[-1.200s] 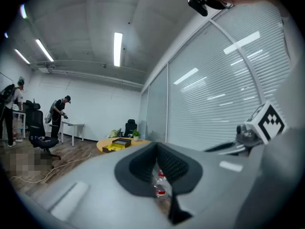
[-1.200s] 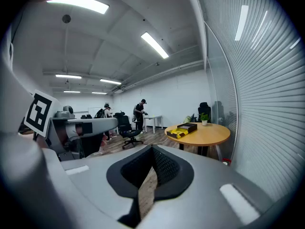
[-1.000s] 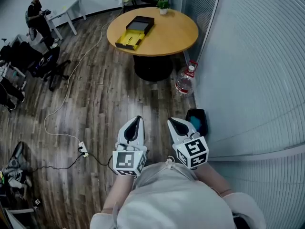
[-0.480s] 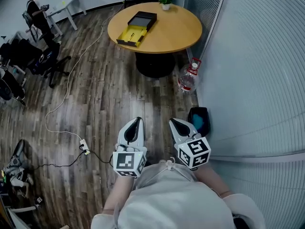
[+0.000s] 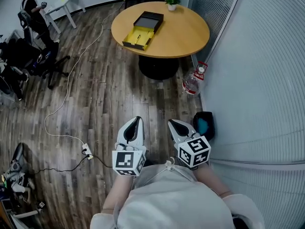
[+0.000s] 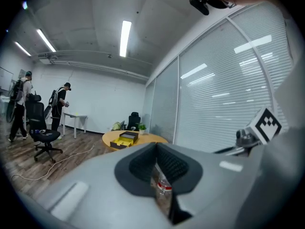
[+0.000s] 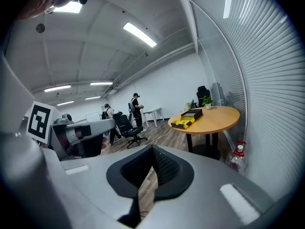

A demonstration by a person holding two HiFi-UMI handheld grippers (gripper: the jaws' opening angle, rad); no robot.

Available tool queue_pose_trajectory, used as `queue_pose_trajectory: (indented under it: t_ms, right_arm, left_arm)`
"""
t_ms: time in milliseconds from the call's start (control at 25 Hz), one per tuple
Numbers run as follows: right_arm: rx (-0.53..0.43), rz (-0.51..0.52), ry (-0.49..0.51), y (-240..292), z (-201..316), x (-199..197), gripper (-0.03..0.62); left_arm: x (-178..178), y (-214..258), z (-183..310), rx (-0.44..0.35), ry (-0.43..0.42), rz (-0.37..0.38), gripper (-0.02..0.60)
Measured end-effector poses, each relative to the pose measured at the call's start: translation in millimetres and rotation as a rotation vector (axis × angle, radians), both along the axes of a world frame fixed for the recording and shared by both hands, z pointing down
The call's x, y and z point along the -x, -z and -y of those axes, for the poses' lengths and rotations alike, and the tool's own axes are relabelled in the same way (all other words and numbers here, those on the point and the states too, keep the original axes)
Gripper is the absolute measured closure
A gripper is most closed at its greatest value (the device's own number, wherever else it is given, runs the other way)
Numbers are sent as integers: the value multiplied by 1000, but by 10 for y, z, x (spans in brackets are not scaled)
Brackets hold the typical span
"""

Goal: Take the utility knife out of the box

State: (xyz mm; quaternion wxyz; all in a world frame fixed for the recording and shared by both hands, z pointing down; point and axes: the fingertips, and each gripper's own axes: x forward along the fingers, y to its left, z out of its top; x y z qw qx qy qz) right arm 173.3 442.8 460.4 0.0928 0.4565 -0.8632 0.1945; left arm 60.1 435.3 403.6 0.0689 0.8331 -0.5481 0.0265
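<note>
A black box [image 5: 149, 20] with its yellow tray [image 5: 139, 36] lies open on the round wooden table [image 5: 183, 30], far ahead of me. A thin dark utility knife [image 5: 137, 36] rests in the tray. My left gripper [image 5: 135, 126] and right gripper [image 5: 176, 126] are held side by side in front of the body, over the wood floor. Both are shut and hold nothing. The left gripper view looks past the left gripper [image 6: 157, 147] to the box [image 6: 125, 138]. From the right gripper [image 7: 152, 149], its own view shows the box [image 7: 187, 118] on the table [image 7: 217, 115].
A water bottle [image 5: 191, 84] stands by the table's pedestal, and a black bin [image 5: 205, 124] sits against the blind-covered glass wall on the right. A white cable and power strip [image 5: 86, 150] lie on the floor at left. Beyond are an office chair [image 5: 45, 61] and a person [image 5: 29, 9].
The table and box have come nearer and lower in the head view as I walk toward them. Both grippers stay shut in front of the body.
</note>
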Motion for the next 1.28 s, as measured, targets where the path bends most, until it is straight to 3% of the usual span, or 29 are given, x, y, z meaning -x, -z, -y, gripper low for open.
queue_pose_trajectory:
  t_ms: [520, 760, 1080, 1280]
  right_arm:
    - [33, -47, 11, -87, 1057, 1555, 594]
    - [40, -71, 62, -145, 1410, 2178, 594]
    - [54, -77, 121, -278, 2061, 2446, 594]
    - [45, -56, 173, -278, 2789, 2501, 594]
  left_arm:
    - [1711, -9, 1024, 8, 20, -41, 575]
    - [2369, -102, 1313, 22, 74, -66, 575]
    - [2690, -242, 1836, 44, 153, -68, 575]
    - [2772, -181, 2439, 27, 223, -50, 575]
